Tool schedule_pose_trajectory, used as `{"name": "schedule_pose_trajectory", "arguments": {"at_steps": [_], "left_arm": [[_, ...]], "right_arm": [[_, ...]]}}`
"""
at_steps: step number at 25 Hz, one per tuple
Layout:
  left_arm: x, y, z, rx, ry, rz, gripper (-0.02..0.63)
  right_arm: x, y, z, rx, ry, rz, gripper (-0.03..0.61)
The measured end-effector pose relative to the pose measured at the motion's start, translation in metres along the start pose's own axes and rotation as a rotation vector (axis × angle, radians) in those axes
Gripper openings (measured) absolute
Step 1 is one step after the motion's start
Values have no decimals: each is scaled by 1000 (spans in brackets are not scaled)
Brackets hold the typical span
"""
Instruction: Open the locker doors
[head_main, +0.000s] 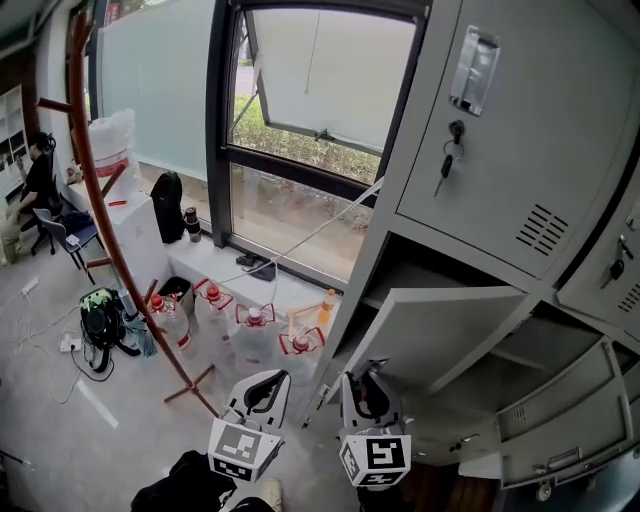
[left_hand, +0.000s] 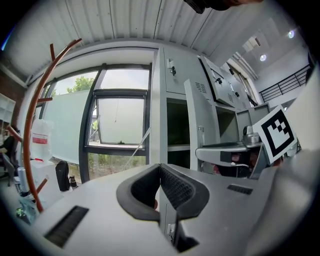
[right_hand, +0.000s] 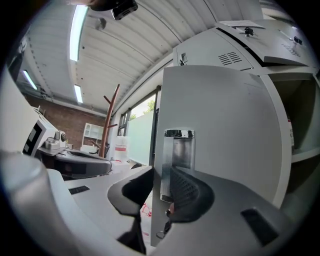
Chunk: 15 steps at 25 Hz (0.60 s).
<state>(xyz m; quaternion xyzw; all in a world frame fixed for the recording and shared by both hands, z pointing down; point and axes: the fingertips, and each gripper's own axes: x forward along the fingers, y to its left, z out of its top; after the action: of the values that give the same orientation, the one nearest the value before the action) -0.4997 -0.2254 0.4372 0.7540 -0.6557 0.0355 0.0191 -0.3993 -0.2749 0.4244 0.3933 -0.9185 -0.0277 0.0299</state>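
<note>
From the head view, the tall grey metal locker (head_main: 520, 150) fills the right side. Its lower grey metal door (head_main: 440, 325) stands swung open, with the left gripper (head_main: 262, 388) and right gripper (head_main: 368, 392) just below it.

Left gripper view: jaws pressed together, nothing between them.

Right gripper view: jaws clamped on that door's edge beside its chrome handle plate (right_hand: 180, 150).

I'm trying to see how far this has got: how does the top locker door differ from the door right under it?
The top locker door is shut flush; the door under it stands swung out. The right gripper is clamped on the edge of the door under it; nothing touches the top locker door. Both are grey metal with a chrome handle.
</note>
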Motion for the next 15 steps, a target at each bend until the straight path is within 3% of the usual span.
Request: {"name": "schedule_pose_trajectory", "arguments": {"at_steps": [15], "left_arm": [[-68,-78,1,5,-10,150,25]], "right_arm": [[-91,4,-4,1,-45,260,118]]}}
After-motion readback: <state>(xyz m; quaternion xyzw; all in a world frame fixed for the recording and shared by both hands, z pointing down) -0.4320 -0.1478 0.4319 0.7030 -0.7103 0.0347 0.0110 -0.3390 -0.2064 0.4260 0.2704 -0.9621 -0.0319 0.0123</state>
